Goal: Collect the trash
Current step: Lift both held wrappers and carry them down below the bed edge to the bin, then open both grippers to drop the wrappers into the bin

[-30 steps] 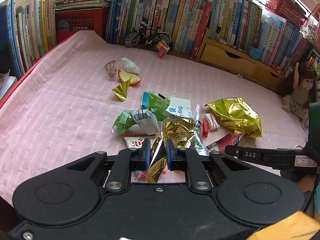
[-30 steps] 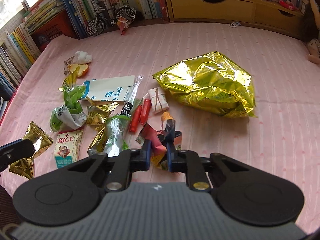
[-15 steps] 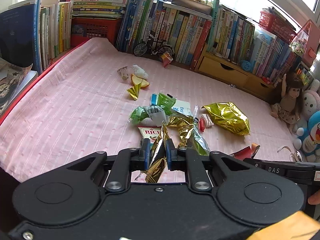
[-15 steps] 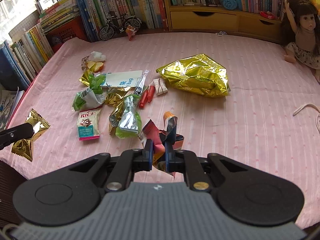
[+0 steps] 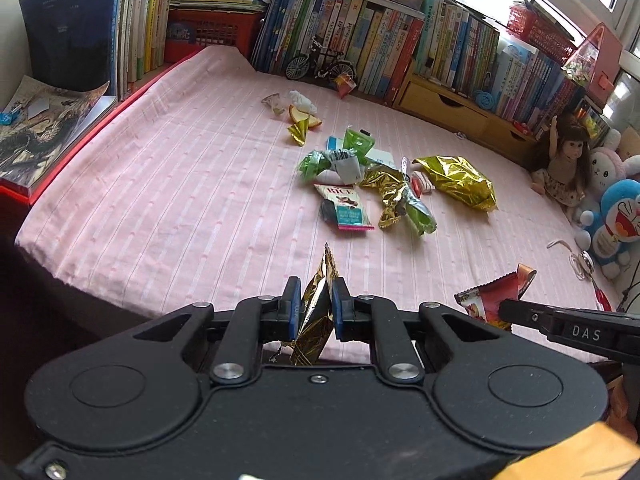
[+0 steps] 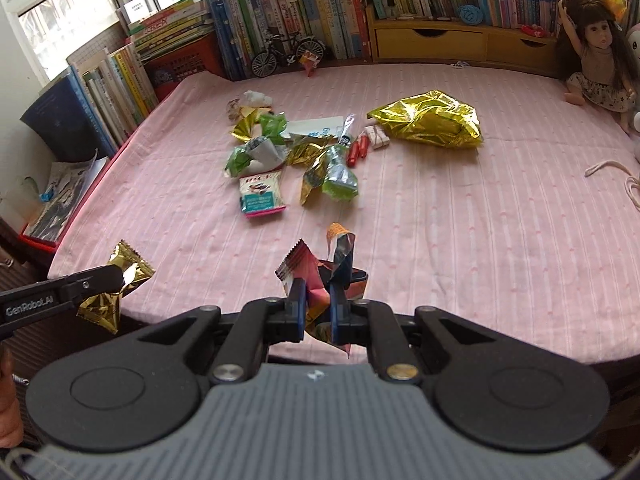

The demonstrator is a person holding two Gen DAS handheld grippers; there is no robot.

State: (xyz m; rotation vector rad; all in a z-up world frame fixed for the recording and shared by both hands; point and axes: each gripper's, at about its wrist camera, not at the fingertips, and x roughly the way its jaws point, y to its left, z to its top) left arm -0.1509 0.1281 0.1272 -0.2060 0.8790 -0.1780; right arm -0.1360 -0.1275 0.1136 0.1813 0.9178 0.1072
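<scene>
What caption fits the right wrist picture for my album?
Right gripper pinches a red snack wrapper above the pink bedspread.

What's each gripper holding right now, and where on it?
Left gripper: small gold wrapper, pinched mid-body. Right gripper: red-orange wrapper, pinched near its lower middle.

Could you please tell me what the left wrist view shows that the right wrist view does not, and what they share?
Only the left wrist view shows the blue plush toy at the bed's right edge. Only the right wrist view shows the window behind the stacked books. Both show the left tool shut on a gold wrapper, the right tool shut on a red wrapper, the large gold bag, the doll and the toy bicycle.
</scene>
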